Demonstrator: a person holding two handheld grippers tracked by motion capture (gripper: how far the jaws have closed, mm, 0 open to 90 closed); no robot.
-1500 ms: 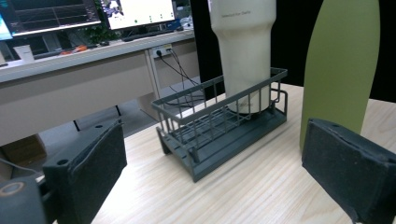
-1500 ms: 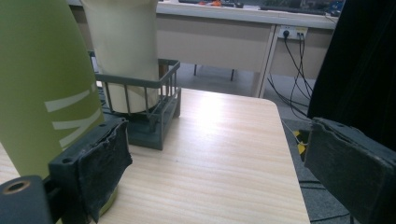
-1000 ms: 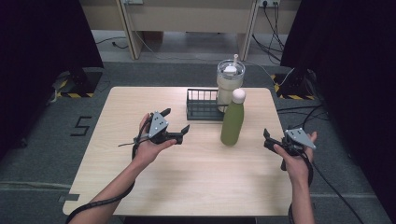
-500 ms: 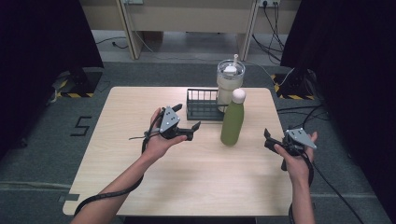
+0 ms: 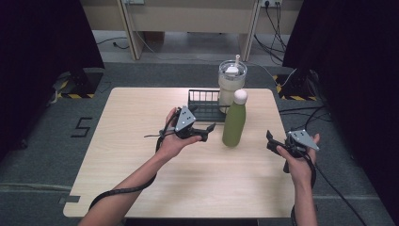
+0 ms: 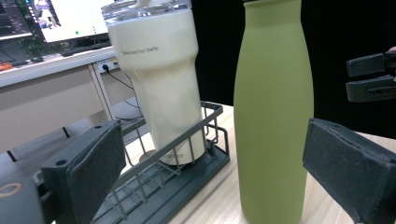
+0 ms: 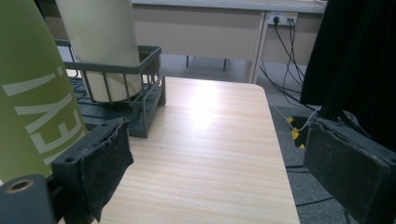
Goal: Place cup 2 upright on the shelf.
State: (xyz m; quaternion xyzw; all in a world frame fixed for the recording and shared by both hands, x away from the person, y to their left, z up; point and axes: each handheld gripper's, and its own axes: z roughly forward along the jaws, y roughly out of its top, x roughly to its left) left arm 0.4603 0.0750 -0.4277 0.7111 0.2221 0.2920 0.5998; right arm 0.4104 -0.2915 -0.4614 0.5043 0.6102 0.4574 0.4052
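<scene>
High view: green bottle (image 5: 234, 123) upright mid-table, left gripper (image 5: 196, 132) just left of it, right gripper (image 5: 277, 147) well right, spread seemingly wide, left gripper view: jaws wide, bottle between and beyond, cream tumbler (image 6: 159, 88) in wire rack (image 6: 187, 163), right gripper view: jaws wide, bottle far left.

The cream tumbler (image 6: 156, 79) carries a line of small dark print across its upper body, reading roughly "Selected For Daily…" in the left gripper view; its ending is not clear. A second, smaller dark word sits low on the tumbler near its base, too small to read. The green bottle (image 7: 32, 102) bears large white capital letters running up its side in the right gripper view; "YEA" shows, with the rest cut off by the picture edge. On the grey floor (image 5: 56, 141) left of the tabletop, the high view shows a dark figure "5" (image 5: 83, 126).
</scene>
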